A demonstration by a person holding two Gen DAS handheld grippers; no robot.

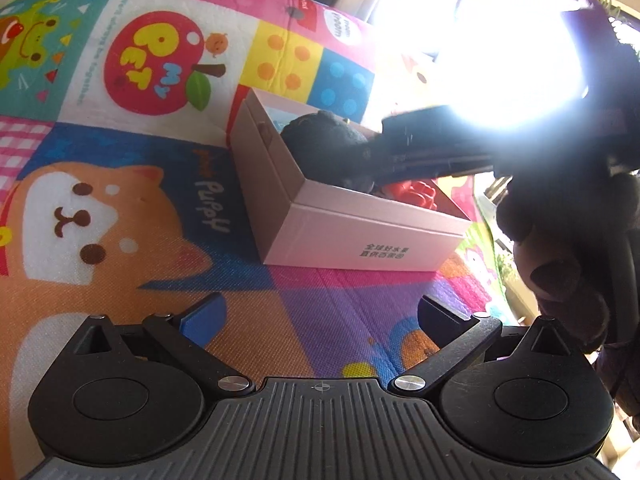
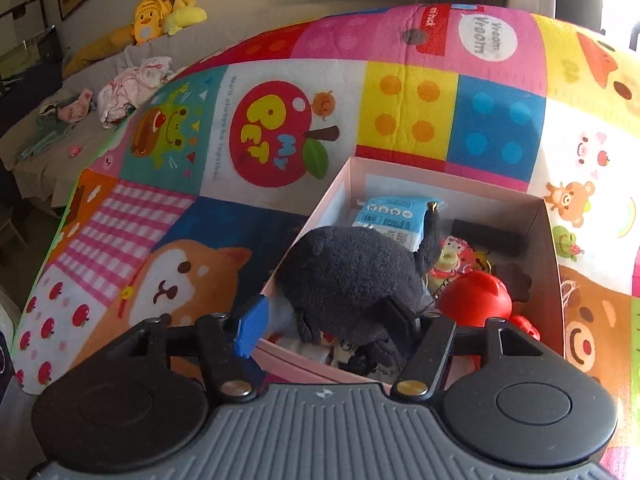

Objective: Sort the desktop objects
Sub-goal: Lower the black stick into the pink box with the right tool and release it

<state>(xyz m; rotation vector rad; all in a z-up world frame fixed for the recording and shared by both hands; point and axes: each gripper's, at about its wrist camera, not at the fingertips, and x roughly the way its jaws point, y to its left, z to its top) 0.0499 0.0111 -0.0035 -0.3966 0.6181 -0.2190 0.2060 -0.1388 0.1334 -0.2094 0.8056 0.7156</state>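
An open pink box (image 2: 348, 184) stands on the colourful play mat (image 2: 280, 92). In it lie a dark grey plush toy (image 2: 348, 272), a red toy (image 2: 476, 300), a blue-white packet (image 2: 394, 216) and a black cylinder (image 2: 488, 236). My right gripper (image 2: 325, 322) hangs over the box's near corner with the plush between its jaws. Its blue pad (image 2: 250, 328) stands clear of the plush, so it is open. In the left wrist view the box (image 1: 360, 236), plush (image 1: 324, 140) and red toy (image 1: 412, 194) show, and a gloved hand (image 1: 560, 248) holds the right gripper (image 1: 400, 148). My left gripper (image 1: 320, 320) is open over bare mat.
A grey sofa (image 2: 80, 128) at the back left carries yellow plush toys (image 2: 160, 12) and crumpled clothes (image 2: 132, 84). Strong window glare (image 1: 480, 60) washes out the upper right of the left wrist view. The mat (image 1: 120, 200) stretches left of the box.
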